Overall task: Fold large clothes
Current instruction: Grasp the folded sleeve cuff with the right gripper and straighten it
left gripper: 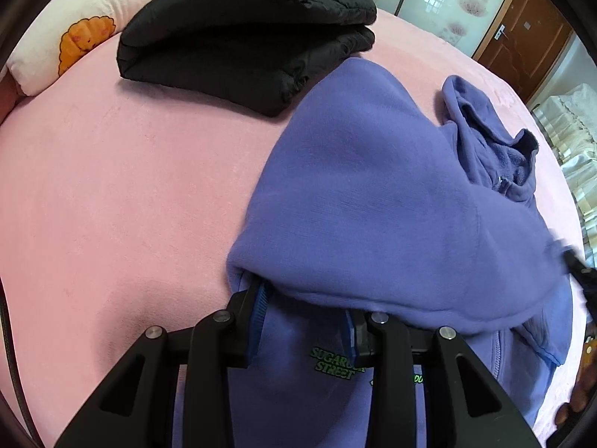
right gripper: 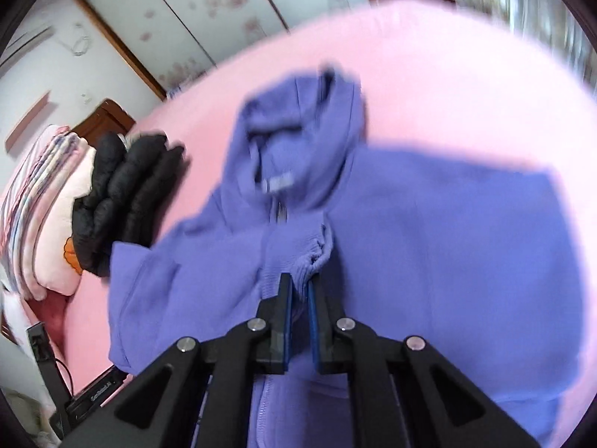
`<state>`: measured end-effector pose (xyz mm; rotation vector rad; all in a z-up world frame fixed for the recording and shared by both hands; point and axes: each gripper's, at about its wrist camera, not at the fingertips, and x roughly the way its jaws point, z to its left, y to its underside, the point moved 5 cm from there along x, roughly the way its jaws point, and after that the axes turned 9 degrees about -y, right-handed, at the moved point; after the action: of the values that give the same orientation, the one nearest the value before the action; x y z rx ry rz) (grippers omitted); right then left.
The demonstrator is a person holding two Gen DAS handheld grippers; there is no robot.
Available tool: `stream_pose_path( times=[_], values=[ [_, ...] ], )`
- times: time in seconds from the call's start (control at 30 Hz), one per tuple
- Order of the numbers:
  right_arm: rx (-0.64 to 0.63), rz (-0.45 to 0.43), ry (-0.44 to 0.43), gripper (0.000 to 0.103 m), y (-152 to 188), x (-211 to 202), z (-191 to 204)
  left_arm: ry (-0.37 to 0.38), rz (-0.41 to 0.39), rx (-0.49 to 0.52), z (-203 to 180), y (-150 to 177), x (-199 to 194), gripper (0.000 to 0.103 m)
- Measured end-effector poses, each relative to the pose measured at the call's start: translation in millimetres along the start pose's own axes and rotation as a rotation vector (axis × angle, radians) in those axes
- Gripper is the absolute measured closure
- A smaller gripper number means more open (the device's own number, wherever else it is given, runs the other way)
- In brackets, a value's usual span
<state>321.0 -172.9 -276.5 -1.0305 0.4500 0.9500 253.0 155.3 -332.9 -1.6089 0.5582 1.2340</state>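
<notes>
A purple zip hoodie [left gripper: 373, 205] lies on the pink bed, with green "SUGAR STREET" lettering on its chest. My left gripper [left gripper: 302, 313] is open, its fingers wide apart over the hoodie, with a folded-over sleeve draped across the fingertips. In the right wrist view the hoodie [right gripper: 429, 242] lies hood away from me, and the image is blurred by motion. My right gripper [right gripper: 299, 291] is shut on the ribbed cuff [right gripper: 313, 250] of a sleeve, held above the zip at the chest.
A folded black puffer jacket [left gripper: 242, 33] lies at the far side of the pink bed [left gripper: 112, 205]; it also shows in the right wrist view [right gripper: 119, 194]. A white pillow with an orange print [left gripper: 74, 33] lies at the far left. Glass sliding doors and a wooden door stand behind.
</notes>
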Motion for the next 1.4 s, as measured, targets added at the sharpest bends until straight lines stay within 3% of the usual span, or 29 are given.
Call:
stream_pose_path(
  times=[0.1, 0.13, 0.2, 0.3, 0.4, 0.53, 0.67, 0.77, 0.93, 1.03, 1.23, 1.4],
  values=[
    [-0.029, -0.104, 0.09, 0.096, -2.7, -42.7, -8.7, 0.024, 0.02, 0.024, -9.9, 4.1, 1.9, 0.069],
    [-0.027, -0.12, 0.143, 0.096, 3.5, -55.2, -21.0, 0.03, 0.021, 0.041, -13.7, 6.3, 1.0, 0.069],
    [-0.03, -0.115, 0.168, 0.096, 9.0, -58.2, -26.2, 0.023, 0.017, 0.08, -22.6, 10.6, 0.1, 0.068],
    [-0.037, -0.059, 0.246, 0.096, 33.9, -53.7, -42.2, 0.014, 0.024, 0.103, -26.6, 13.9, 2.5, 0.068],
    [0.037, 0.06, 0.292, 0.095, 67.9, -38.3, -59.4, 0.023, 0.039, 0.108, -24.5, 14.2, 4.7, 0.066],
    [0.153, 0.051, 0.265, 0.093, 70.6, -41.2, -69.1, 0.051, 0.067, 0.152, -25.9, 14.2, 3.3, 0.062],
    [0.156, 0.038, 0.282, 0.087, 63.2, -48.9, -73.6, 0.095, 0.094, 0.236, -27.4, 17.4, -8.9, 0.051],
    [0.147, 0.013, 0.295, 0.087, 55.3, -61.7, -76.3, 0.131, 0.081, 0.285, -24.9, 19.9, -29.8, 0.051],
    [0.149, 0.005, 0.23, 0.08, 43.9, -64.1, -75.5, 0.154, 0.026, 0.239, -20.4, 1.2, -49.3, 0.051],
    [0.148, -0.001, 0.171, 0.079, 24.3, -48.4, -74.7, 0.162, 0.015, 0.199, -25.8, -17.8, -41.0, 0.051],
    [0.157, 0.055, 0.166, 0.077, 5.5, -4.5, -90.9, 0.137, -0.002, 0.199, -50.5, -60.5, -3.1, 0.051],
    [0.132, 0.096, 0.169, 0.075, 5.8, 11.4, -91.9, 0.162, 0.0, 0.243, -68.4, -87.2, 14.4, 0.051]
  ],
)
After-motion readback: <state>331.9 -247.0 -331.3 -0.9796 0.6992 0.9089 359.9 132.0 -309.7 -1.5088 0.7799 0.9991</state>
